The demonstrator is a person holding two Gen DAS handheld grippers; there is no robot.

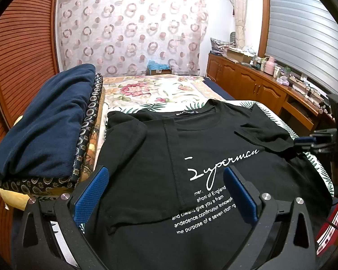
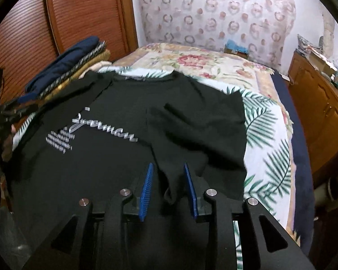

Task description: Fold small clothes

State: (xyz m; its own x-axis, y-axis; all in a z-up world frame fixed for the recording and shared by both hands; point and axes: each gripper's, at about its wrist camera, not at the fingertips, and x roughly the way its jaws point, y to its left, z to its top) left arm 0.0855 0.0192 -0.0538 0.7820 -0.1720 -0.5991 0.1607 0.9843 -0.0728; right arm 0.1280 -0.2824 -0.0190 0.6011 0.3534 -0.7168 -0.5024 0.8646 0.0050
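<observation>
While the black cotton T-shirt with white script print (image 1: 205,157) lies flat on the palm-leaf bedsheet (image 2: 268,135), near the foot of the bed, the left gripper (image 1: 166,193) hovers over its near hem, blue pads spread wide and holding nothing. Right gripper (image 2: 169,189): jaws narrowed, a fold of the shirt's right side lying between the pads; firm grasp cannot be told. Folded navy garment pile (image 1: 45,126) at far left

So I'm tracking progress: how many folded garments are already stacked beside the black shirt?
4 visible: a navy one on top, a patterned one under it, then mustard and cream; more may be hidden beneath.
</observation>
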